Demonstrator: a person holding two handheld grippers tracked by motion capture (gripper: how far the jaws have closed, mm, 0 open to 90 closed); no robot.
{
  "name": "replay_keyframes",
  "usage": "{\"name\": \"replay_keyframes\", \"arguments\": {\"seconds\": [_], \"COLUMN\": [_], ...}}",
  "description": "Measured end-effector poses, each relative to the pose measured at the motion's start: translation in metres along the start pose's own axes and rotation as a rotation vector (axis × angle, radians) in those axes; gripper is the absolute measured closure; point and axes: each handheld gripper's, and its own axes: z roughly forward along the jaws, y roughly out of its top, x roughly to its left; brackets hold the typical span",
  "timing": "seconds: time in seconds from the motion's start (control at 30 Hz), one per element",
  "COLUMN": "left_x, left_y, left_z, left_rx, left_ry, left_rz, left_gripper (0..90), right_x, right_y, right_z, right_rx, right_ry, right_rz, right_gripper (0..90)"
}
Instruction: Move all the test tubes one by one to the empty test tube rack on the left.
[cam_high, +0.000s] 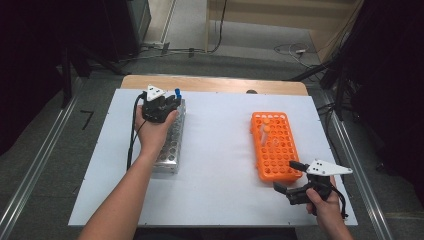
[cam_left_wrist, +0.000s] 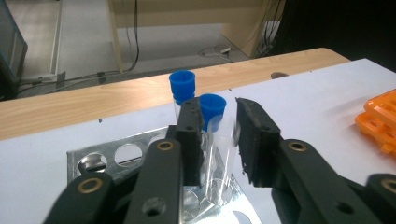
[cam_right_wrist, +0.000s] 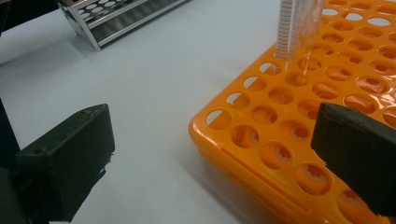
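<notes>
High view first: the left claw (cam_high: 161, 107) sits over the far end of the metal rack (cam_high: 172, 137) on the white counter (cam_high: 220, 150), where blue caps show. The right claw (cam_high: 295, 182) waits near the close corner of the orange rack (cam_high: 272, 145), well apart from the left.

Left gripper view: a blue-capped clear tube (cam_left_wrist: 215, 140) stands in the metal rack (cam_left_wrist: 116, 156) between the left claw's (cam_left_wrist: 218, 140) jaws, with a second capped tube (cam_left_wrist: 182, 88) just behind. The tube leans toward the left jaw; a gap shows at the right jaw, so the claw reads as released, the tube resting in its hole. To do this well, I would judge that the jaws should part enough to clear the cap, then lift straight up, so the tube is not tipped and its neighbour is not knocked.

Right gripper view: the right claw (cam_right_wrist: 215, 163) is wide apart and empty, low over the counter (cam_right_wrist: 154, 93) at the orange rack's (cam_right_wrist: 289, 140) corner. A clear graduated tube (cam_right_wrist: 299, 37) stands in that rack.
</notes>
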Motion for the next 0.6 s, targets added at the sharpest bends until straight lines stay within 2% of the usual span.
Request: {"name": "replay_keyframes", "arguments": {"seconds": [0.07, 0.17, 0.4, 0.53, 0.6], "left_x": [0.000, 0.001, -0.006, -0.010, -0.013], "left_y": [0.001, 0.003, 0.006, 0.004, 0.003], "left_z": [-0.002, -0.006, -0.023, -0.036, -0.043], "left_rx": [0.004, -0.003, -0.012, -0.016, -0.019], "left_ry": [-0.002, -0.032, -0.083, -0.110, -0.125], "left_rz": [-0.010, -0.034, -0.044, -0.047, -0.038], "left_gripper": [62.9, 52.4, 18.5, 6.9, 3.8], "right_x": [0.000, 0.000, -0.001, -0.001, -0.001], "right_y": [0.000, 0.000, 0.000, 0.001, 0.001], "right_z": [0.000, 0.000, 0.001, 0.003, 0.004], "right_rx": [0.000, 0.000, 0.001, 0.002, 0.000], "right_ry": [-0.001, -0.003, -0.011, -0.016, -0.038], "right_rz": [-0.001, 0.001, 0.001, 0.006, 0.001], "right_gripper": [0.0, 0.0, 0.0, 0.0, 0.6]}}
